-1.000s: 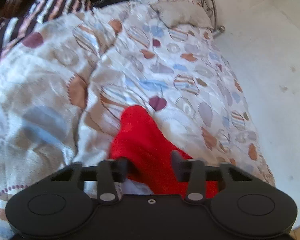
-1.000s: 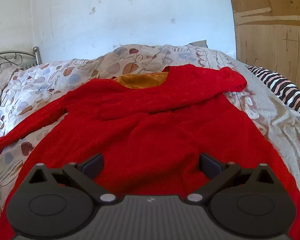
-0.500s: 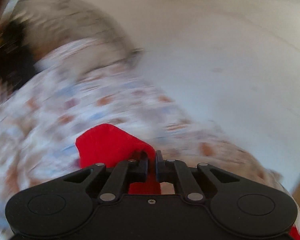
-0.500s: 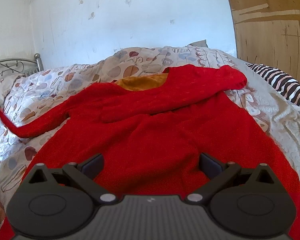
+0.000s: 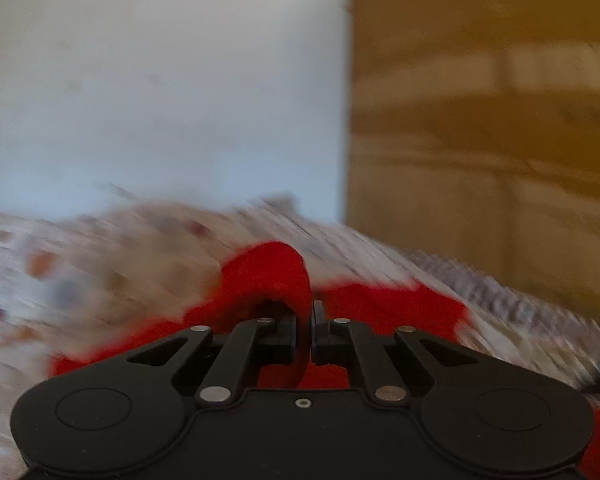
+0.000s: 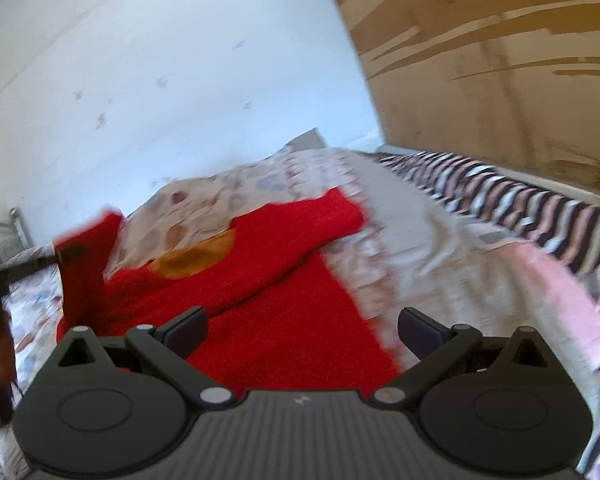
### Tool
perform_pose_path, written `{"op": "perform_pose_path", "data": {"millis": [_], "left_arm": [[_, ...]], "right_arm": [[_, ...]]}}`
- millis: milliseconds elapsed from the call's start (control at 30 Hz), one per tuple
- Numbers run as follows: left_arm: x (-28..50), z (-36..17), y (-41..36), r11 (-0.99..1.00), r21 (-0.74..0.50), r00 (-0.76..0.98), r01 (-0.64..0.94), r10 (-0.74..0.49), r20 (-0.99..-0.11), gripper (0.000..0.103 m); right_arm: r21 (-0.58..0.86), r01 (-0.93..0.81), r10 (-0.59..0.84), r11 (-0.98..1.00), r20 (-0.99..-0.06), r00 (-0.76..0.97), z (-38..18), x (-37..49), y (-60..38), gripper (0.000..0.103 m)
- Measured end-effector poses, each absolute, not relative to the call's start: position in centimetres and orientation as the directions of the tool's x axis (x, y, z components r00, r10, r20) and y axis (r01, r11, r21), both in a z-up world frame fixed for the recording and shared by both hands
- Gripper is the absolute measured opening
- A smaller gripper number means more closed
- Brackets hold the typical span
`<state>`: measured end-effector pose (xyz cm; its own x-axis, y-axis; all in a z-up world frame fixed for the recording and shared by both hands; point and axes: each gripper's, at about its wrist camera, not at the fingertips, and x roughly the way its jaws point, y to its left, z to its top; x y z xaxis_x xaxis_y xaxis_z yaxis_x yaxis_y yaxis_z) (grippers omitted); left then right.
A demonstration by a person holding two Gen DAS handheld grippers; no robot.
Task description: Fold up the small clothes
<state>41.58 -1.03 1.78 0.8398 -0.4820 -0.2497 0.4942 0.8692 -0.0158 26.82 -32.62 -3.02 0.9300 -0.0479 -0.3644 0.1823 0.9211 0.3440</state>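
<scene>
**Sleeve Fold: Left Gripper Carrying Cuff Over Garment Body**

The red sweater [image 6: 268,304] lies spread on the bed, on a quilt [image 6: 236,192] printed with oval patterns. Its orange inner neck lining [image 6: 196,258] faces up. One sleeve is already laid across the chest, its end near the quilt's far side [image 6: 336,212].

Left gripper [image 5: 311,332]: pressed together, pinching the cuff of the other sleeve [image 5: 276,276]. The fabric arches up and over the fingertips, which indicates the hold is taken close to the sleeve end. In the right wrist view the same sleeve [image 6: 86,264] stands raised off the quilt at the left edge of the garment, hanging from the grip. Lifting the cuff clear of the bed lets the sleeve travel without dragging or wrinkling the body panel beneath. The left wrist view is heavily motion-blurred; fine detail of the grip cannot be confirmed.

Right gripper [image 6: 302,334]: spread wide, holding nothing, positioned above the lower body of the sweater near its right edge. This placement appears intended to leave it ready to pin or smooth the garment.

Judged step: folding the second sleeve inward across the chest. Body folds remain to be done.

Caution: a knit sleeve may slip from a shallow pinch.
</scene>
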Motion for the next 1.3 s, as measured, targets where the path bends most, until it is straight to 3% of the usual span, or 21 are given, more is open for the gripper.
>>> {"op": "perform_pose_path", "data": {"millis": [100, 200, 367, 433, 533, 633, 700, 833, 933, 1000, 1033, 1100, 1167, 1233, 1300], "left_arm": [[41.1, -1.5, -3.2, 0.819, -0.067, 0.753, 0.57, -0.554, -0.357, 0.008], [40.1, -3.8, -3.7, 0.799, -0.085, 0.71, 0.595, -0.573, -0.409, 0.015], [37.8, -4.8, -3.5, 0.778, -0.096, 0.675, 0.621, -0.592, -0.441, 0.042], [37.3, -4.5, -2.5, 0.794, -0.127, 0.682, 0.595, -0.581, -0.444, 0.068], [36.1, -3.4, 0.1, 0.823, -0.171, 0.716, 0.542, -0.559, -0.418, 0.083], [35.8, -2.3, 2.2, 0.888, -0.16, 0.782, 0.431, -0.456, -0.424, 0.098], [35.9, -1.8, 3.6, 0.941, -0.125, 0.833, 0.314, -0.336, -0.44, 0.102], [36.7, -1.4, 6.1, 0.995, -0.045, 0.871, 0.086, -0.097, -0.482, 0.102], [37.4, -1.6, 8.2, 1.0, -0.021, 0.853, -0.004, -0.008, -0.523, 0.102], [38.0, -1.8, 9.4, 0.998, -0.028, 0.837, -0.047, 0.024, -0.546, 0.102], [38.0, -2.0, 9.9, 0.997, -0.036, 0.832, -0.068, 0.037, -0.554, 0.102], [37.9, -2.1, 10.8, 0.995, -0.047, 0.826, -0.086, 0.045, -0.562, 0.102], [37.8, -2.3, 11.0, 0.995, -0.048, 0.827, -0.084, 0.042, -0.56, 0.102], [38.0, -2.4, 11.0, 0.996, -0.06, 0.832, -0.066, 0.022, -0.554, 0.102], [38.7, -2.6, 11.0, 0.994, -0.097, 0.838, -0.043, -0.018, -0.546, 0.102]], "right_arm": [[0.337, 0.244, -0.108, 0.909, -0.375, 0.921, -3.2, 26.5, -34.6, 0.103], [0.356, 0.284, -0.139, 0.89, -0.381, 0.914, -3.7, 26.2, -36.0, 0.103], [0.376, 0.291, -0.125, 0.88, -0.409, 0.904, -4.6, 26.8, -36.4, 0.103], [0.371, 0.265, -0.096, 0.89, -0.416, 0.904, -4.6, 27.3, -35.9, 0.103], [0.371, 0.202, -0.029, 0.907, -0.421, 0.906, -4.2, 28.7, -34.5, 0.103], [0.391, 0.128, 0.052, 0.911, -0.418, 0.907, -3.4, 30.6, -32.7, 0.103], [0.379, 0.067, 0.104, 0.923, -0.413, 0.905, -2.8, 32.2, -30.6, 0.103], [0.267, -0.082, 0.202, 0.96, -0.458, 0.866, -1.8, 36.8, -24.9, 0.103], [0.125, -0.172, 0.212, 0.977, -0.492, 0.844, -1.8, 39.7, -20.2, 0.103], [0.017, -0.179, 0.161, 0.984, -0.523, 0.837, -2.4, 41.2, -17.9, 0.094], [-0.016, -0.159, 0.127, 0.987, -0.532, 0.837, -2.7, 41.9, -17.3, 0.074], [0.0, -0.133, 0.113, 0.991, -0.531, 0.84, -3.0, 42.3, -17.3, 0.057], [0.032, -0.11, 0.112, 0.993, -0.497, 0.86, -2.8, 41.7, -18.1, 0.02], [0.048, -0.094, 0.106, 0.994, -0.45, 0.887, -2.2, 40.6, -19.2, 0.01], [0.087, -0.072, 0.1, 0.994, -0.377, 0.921, -1.2, 39.0, -20.9, 0.01]]}}
